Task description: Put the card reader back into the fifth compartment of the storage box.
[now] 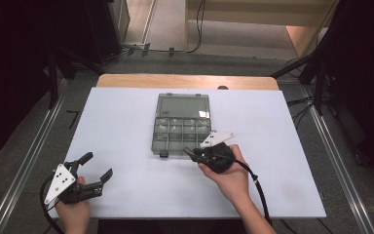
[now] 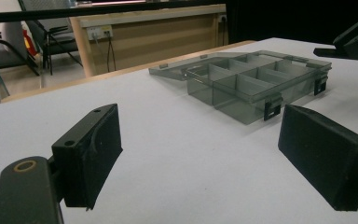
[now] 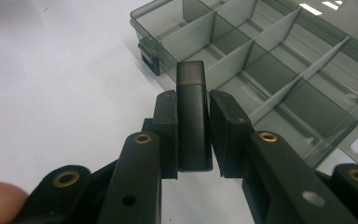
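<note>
- An open compartment box [image 1: 181, 127] of smoky plastic is seen lying on the white table [image 1: 126, 112].
- Well off the box's near-left corner, the left gripper [image 1: 100, 168] is held with jaws spread, empty.
- At the box's near-right edge, a small dark block [image 3: 194, 116] is clamped upright between the right gripper's [image 3: 192, 119] jaws.

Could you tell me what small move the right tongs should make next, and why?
Probably ease forward and lower the small dark block into a near compartment of the open organizer box. The right tongs are shut on the block just short of the box's near edge, its lid lies flat open, and the left tongs rest open, apart.
</note>
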